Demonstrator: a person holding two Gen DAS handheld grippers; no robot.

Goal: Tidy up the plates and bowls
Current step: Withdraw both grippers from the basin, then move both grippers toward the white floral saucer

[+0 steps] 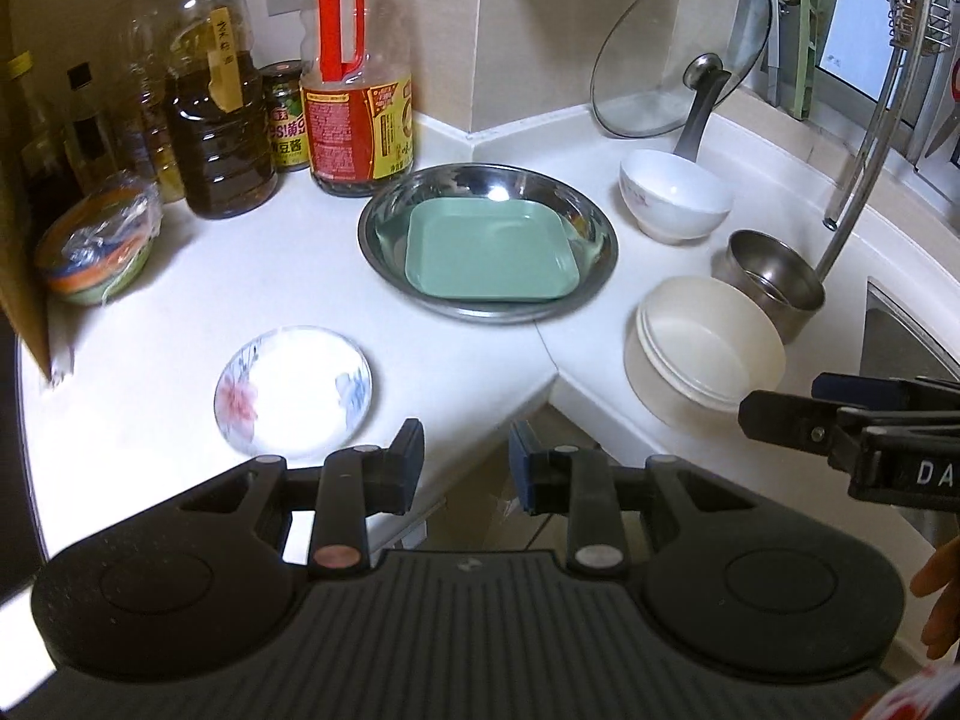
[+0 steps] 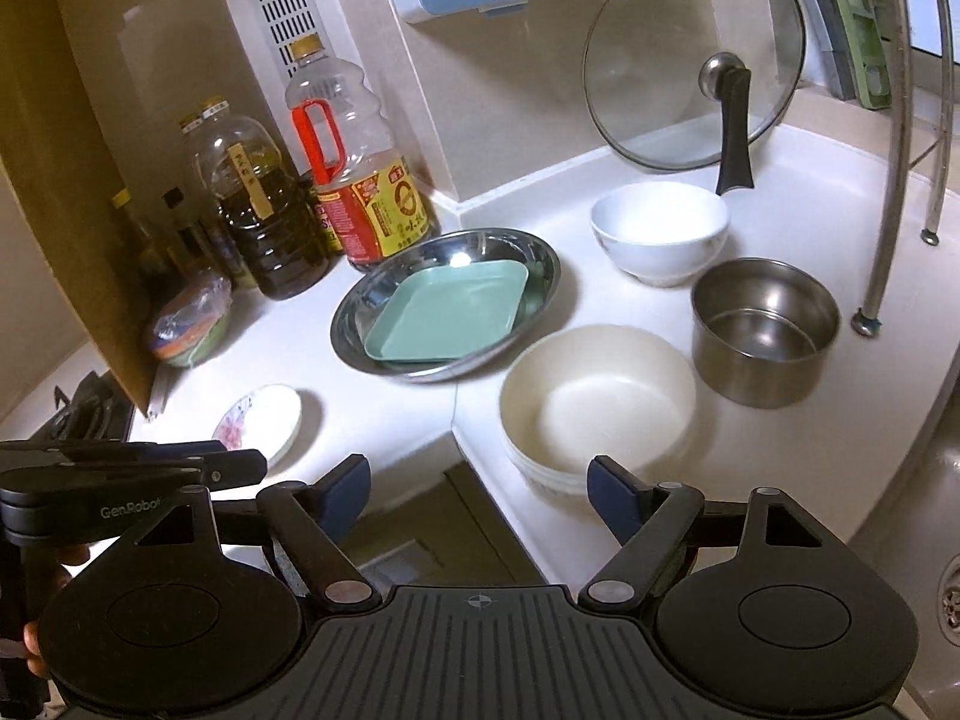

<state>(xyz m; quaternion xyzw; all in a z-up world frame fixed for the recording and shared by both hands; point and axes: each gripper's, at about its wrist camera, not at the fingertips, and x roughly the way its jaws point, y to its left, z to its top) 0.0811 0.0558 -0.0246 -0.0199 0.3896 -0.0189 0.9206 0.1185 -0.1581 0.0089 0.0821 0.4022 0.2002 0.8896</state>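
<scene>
Inside, steel basin (image 1: 489, 252) holds green square plate (image 1: 492, 255).

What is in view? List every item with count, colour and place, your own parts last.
steel dish: 1, silver, counter centre
green plate: 1, square, inside the steel dish
floral saucer: 1, white with pink and blue flowers, front left
white bowl: 1, behind right, before the lid
cream bowls: nested stack, count unclear, front right
steel pot: 1, silver, right of the cream bowls
glass lid: 1, clear, leaning on the back wall
bottles and jar: several, oils and sauces, back left
wrapped bowl: 1, green and orange, far left
counter: 1, white
left gripper: 1, black, partly open, empty
right gripper: 1, black, wide open, empty
</scene>
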